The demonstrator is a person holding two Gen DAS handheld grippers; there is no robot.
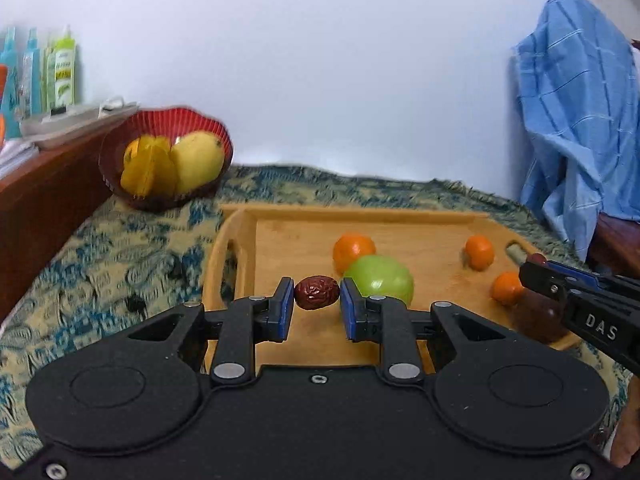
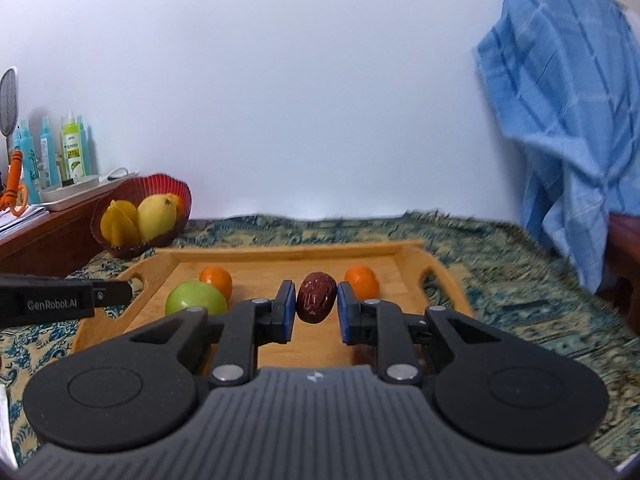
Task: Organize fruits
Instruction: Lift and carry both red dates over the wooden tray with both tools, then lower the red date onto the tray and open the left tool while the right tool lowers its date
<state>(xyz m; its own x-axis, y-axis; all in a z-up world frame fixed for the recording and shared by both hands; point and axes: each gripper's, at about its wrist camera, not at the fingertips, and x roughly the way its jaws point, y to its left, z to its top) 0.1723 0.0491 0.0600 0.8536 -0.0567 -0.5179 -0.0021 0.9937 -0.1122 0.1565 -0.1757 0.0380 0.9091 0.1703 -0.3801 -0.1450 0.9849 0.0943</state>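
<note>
The left tongs (image 1: pixel 317 298) are closed on a dried red date (image 1: pixel 317 298), which is pinched between the two blue pads and held above the wooden tray (image 1: pixel 280 236). The right tongs (image 2: pixel 316 298) are also closed on a second red date (image 2: pixel 316 297), held upright between the pads over the same tray. On the tray, in the left wrist view, a green apple (image 1: pixel 384 280) lies just behind the left tongs at about 1 o'clock, with a mandarin (image 1: pixel 353 250) touching it from behind. Two more mandarins (image 1: pixel 479 252) (image 1: pixel 506 288) lie well apart from it at 3 o'clock, near the right tongs (image 1: pixel 534 268), which enter from that side. The tray lies on a patterned blue and beige cloth (image 1: pixel 120 264). At 10 o'clock from the tray stands a red bowl (image 1: pixel 200 120) with a star fruit (image 1: pixel 150 172) and a yellow mango (image 1: pixel 198 162) inside. Behind the bowl is a wooden shelf (image 1: pixel 44 188) with bottles (image 1: pixel 64 68). At 2 o'clock hangs a blue checked cloth (image 1: pixel 576 120).
</note>
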